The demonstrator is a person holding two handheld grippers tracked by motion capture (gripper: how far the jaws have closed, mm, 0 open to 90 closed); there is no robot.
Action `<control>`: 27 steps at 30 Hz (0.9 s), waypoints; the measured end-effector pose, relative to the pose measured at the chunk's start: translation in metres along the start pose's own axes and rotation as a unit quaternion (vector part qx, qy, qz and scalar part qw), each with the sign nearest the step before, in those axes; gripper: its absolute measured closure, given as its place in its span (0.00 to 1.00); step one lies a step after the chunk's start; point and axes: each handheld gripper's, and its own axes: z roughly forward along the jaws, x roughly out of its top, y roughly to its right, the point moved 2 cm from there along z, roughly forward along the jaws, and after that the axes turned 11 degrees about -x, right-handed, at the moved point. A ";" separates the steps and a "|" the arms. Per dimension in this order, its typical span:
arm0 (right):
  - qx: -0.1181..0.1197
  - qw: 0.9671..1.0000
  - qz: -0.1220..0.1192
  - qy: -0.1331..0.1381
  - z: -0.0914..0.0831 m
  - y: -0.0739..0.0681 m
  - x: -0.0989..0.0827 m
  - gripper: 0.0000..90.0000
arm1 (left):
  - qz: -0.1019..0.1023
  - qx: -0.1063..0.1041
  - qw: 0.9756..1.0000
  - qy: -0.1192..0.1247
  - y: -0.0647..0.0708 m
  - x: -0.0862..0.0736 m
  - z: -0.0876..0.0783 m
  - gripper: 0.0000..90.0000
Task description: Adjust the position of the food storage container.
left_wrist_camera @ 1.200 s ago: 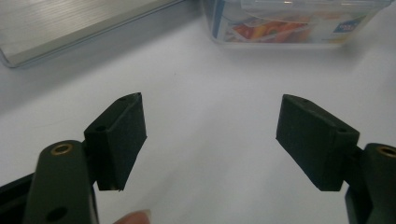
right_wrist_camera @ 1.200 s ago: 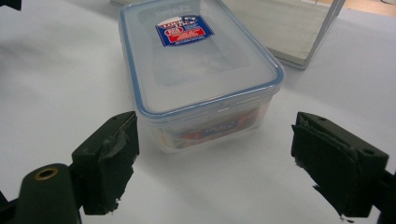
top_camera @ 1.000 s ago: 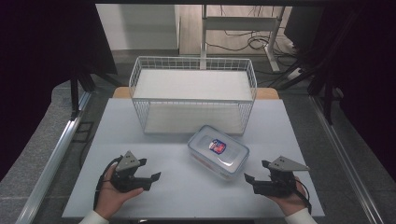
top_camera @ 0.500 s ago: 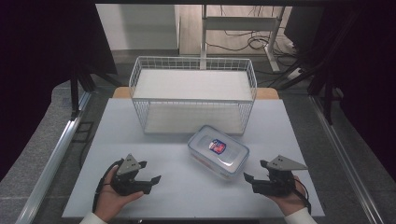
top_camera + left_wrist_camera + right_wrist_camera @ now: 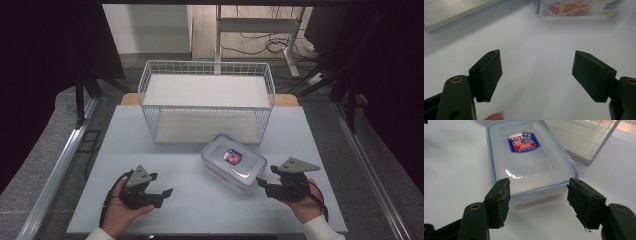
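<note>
High view: a clear rectangular plastic container with a blue-rimmed lid (image 5: 233,161) is lying on the white table (image 5: 190,200), just before the white wire basket (image 5: 206,102).
Right gripper (image 5: 537,197): jaws have just been closing, flanking the container's near end; contact unclear.
Left gripper (image 5: 536,72): jaws standing wide, gripping nothing, well apart from the container.

Left gripper (image 5: 167,191) low in the left hand (image 5: 122,210), jaws apart and empty; right gripper (image 5: 261,183) in the right hand (image 5: 302,200), jaws have just been closing, pads not yet pressing anything.
</note>
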 end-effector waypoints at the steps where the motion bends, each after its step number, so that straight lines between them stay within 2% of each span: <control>1: 0.000 1.000 0.000 0.000 0.000 0.000 0.000 0.39 | 0.000 0.000 1.000 0.000 0.000 0.000 0.000 0.26; 11: 0.005 1.000 0.003 -0.007 0.021 0.004 0.029 0.47 | -0.003 -0.001 1.000 -0.004 -0.001 -0.001 0.000 0.26; 15: 0.010 1.000 -0.010 -0.013 0.029 0.004 0.038 0.58 | -0.010 -0.002 1.000 0.002 -0.002 0.000 -0.001 0.26; 18: 0.014 0.999 -0.022 -0.018 0.036 0.003 0.049 0.69 | -0.007 -0.002 1.000 -0.001 -0.003 0.000 -0.001 0.26; 20: 0.015 0.999 -0.031 -0.024 0.039 0.002 0.053 0.72 | -0.008 -0.002 1.000 -0.001 -0.003 -0.001 -0.001 0.26; 21: 0.013 0.998 -0.052 -0.042 0.047 0.001 0.063 0.80 | -0.008 -0.004 1.000 0.001 -0.003 -0.001 -0.001 0.26; 24: 0.017 0.997 -0.057 -0.053 0.059 0.001 0.074 0.91 | -0.013 -0.008 1.000 0.010 -0.004 -0.001 -0.004 0.26; 27: 0.011 0.996 -0.064 -0.060 0.072 0.002 0.084 0.96 | -0.014 -0.010 1.000 0.013 -0.003 -0.001 -0.005 0.26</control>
